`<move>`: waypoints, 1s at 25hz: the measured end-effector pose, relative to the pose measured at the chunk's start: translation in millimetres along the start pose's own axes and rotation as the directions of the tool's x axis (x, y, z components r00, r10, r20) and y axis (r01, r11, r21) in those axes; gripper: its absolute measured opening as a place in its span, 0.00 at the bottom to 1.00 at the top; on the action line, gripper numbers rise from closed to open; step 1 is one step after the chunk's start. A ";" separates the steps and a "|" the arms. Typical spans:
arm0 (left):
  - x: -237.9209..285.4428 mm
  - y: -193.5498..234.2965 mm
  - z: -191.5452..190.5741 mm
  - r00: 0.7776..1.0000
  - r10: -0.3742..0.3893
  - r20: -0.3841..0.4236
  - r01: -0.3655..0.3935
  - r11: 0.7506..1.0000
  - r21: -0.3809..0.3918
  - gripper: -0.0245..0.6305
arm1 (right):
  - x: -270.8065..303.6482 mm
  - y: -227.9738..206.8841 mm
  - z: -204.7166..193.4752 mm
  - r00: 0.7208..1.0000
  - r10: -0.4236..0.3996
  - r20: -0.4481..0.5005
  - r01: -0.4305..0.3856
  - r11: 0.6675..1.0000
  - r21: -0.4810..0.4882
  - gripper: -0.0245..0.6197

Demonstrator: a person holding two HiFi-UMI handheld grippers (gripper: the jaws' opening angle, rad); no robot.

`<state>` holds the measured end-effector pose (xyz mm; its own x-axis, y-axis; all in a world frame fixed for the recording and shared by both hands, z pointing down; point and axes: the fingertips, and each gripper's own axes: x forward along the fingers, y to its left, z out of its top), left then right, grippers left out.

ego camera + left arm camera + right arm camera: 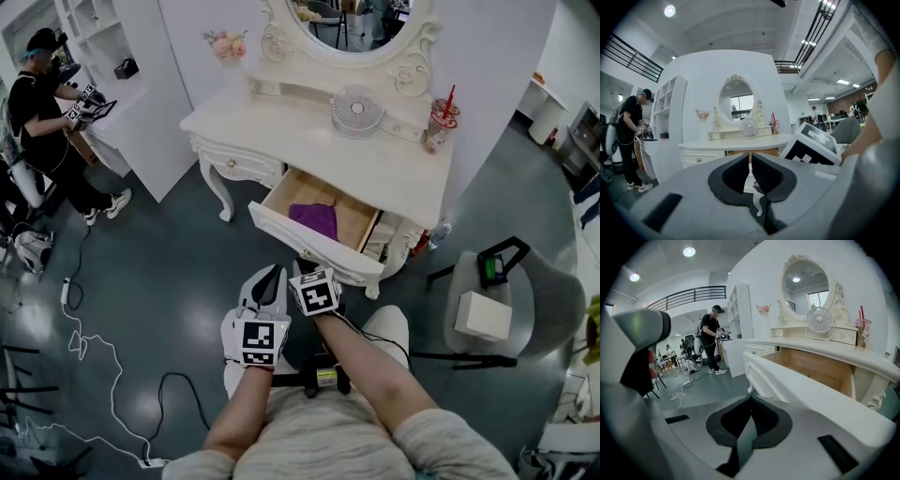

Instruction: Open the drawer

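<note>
Counter (281,127): a white dressing table with an oval mirror (352,23), standing ahead of both sets of fingers across a strip of dark floor.

Drawer (323,225): out of the counter front, wooden inside showing. Its white front panel lies just beyond the tips of the right fingers (764,420) and runs off to their right. I see no contact between them in the right gripper view.

A person (42,103) stands well off to the left of the left fingers (736,173), beside white shelves.

Left gripper (750,157): fingers drawn together, only a hairline slit at the tips, nothing between them. It points at the counter and sits just beside the right gripper, whose marker cube fills the space to the right of the left fingers.

Right gripper (750,398): fingers closed tip to tip, holding nothing.

Fan (357,113): a small round one on the counter top, past the drawer from the fingers.

Purple cloth (314,219): lying flat in the drawer, beyond the front panel.

Cup (440,124): has a red straw, at the counter's far right end.
</note>
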<state>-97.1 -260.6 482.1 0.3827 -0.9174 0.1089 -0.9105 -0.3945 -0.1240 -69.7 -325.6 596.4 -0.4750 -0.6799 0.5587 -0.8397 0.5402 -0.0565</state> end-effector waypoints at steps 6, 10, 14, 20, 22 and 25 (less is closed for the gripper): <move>0.7 -0.9 1.3 1.000 -0.006 0.002 0.006 1.000 0.002 0.08 | -20.7 -3.7 24.2 0.997 0.025 0.078 -0.025 1.000 -0.009 0.05; -0.8 -1.7 3.4 1.000 -0.011 0.008 0.011 1.000 0.000 0.08 | -46.4 -7.6 41.1 0.988 0.046 0.147 -0.044 0.999 -0.015 0.05; -0.1 -7.1 8.5 0.999 -0.028 0.019 0.028 1.000 0.005 0.08 | -74.9 -7.5 54.1 0.972 0.077 0.220 -0.075 0.997 -0.015 0.05; 0.3 -12.4 11.8 0.998 -0.050 0.026 0.049 0.999 0.008 0.08 | -111.9 -3.0 61.1 0.948 0.105 0.301 -0.085 0.993 -0.078 0.05; -0.6 -12.5 11.9 0.998 -0.052 0.027 0.052 0.999 0.007 0.08 | -121.9 -0.7 58.3 0.939 0.121 0.321 -0.097 0.991 -0.090 0.05; -2.1 -14.1 11.5 0.998 -0.054 0.027 0.054 0.999 0.007 0.08 | -136.2 3.4 53.8 0.925 0.143 0.351 -0.109 0.987 -0.115 0.05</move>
<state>-83.3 -253.8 472.2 0.4356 -0.8958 0.0883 -0.8874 -0.4438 -0.1248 -22.1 -257.9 475.6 -0.6521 -0.7261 0.2180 -0.7471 0.6643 -0.0220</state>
